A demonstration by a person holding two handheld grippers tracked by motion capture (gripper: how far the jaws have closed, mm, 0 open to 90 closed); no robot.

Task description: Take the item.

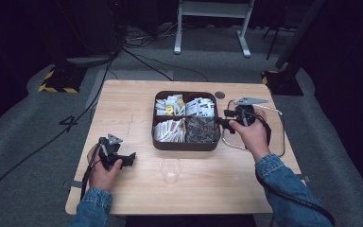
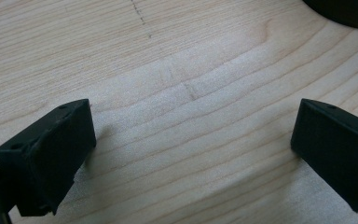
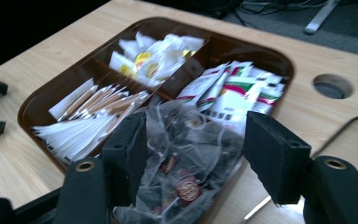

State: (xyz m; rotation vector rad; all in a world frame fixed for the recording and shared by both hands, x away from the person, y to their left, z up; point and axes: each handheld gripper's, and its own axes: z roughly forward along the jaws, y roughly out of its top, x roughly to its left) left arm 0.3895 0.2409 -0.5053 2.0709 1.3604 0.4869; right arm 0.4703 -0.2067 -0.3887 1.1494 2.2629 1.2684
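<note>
The bench [image 1: 123,99] is light wood with thin wavy brown lines in it. The tray [image 1: 185,144] on it is dark brown. In one box of the tray lie white packets with yellow marks [image 3: 156,56]. In another box lie white packets with red and green stripes [image 3: 235,88]. The long paper sticks [image 3: 93,116] are white and pale brown. The see-through bags [image 3: 186,158] look grey, with small red round tags. The cup [image 1: 170,170] is clear. Both tools, left tool [image 1: 117,156] and right tool [image 1: 234,117], are black. The sleeves [image 1: 283,182] are blue denim. The floor [image 1: 23,127] is grey, with yellow and black stripes [image 1: 56,87] at one corner.
</note>
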